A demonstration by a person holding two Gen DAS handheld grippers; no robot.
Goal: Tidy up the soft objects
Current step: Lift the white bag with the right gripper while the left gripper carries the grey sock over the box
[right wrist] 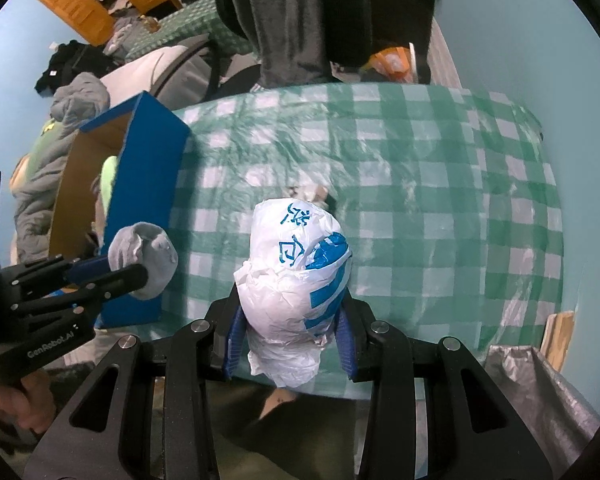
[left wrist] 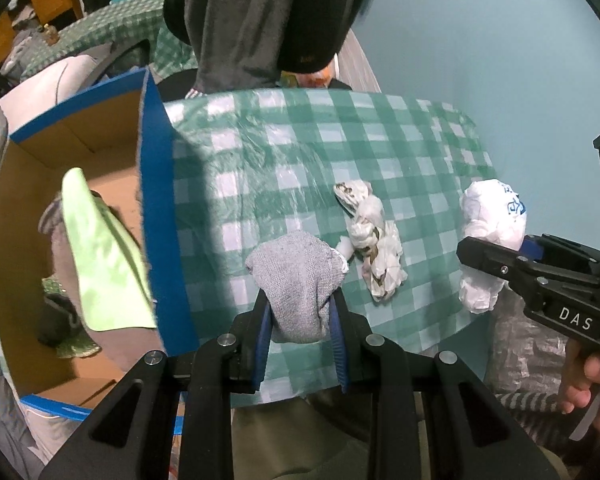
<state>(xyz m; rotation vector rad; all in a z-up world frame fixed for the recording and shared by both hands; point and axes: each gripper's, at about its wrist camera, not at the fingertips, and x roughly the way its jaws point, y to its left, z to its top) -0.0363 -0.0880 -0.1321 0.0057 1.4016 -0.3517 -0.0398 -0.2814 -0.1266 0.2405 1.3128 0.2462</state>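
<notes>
On the green-checked tablecloth (left wrist: 380, 140), mid-carry: left gripper (left wrist: 302, 320) clamps a grey sock (left wrist: 296, 276), right gripper (right wrist: 290, 336) a white plastic bag (right wrist: 296, 272) (crumpled). Next, probably, the blue box (left wrist: 156, 208).

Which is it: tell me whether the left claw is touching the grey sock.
Touching. In the left wrist view the left claw has its blue pads pressed against both sides of the grey sock, which bulges out above them.
</notes>
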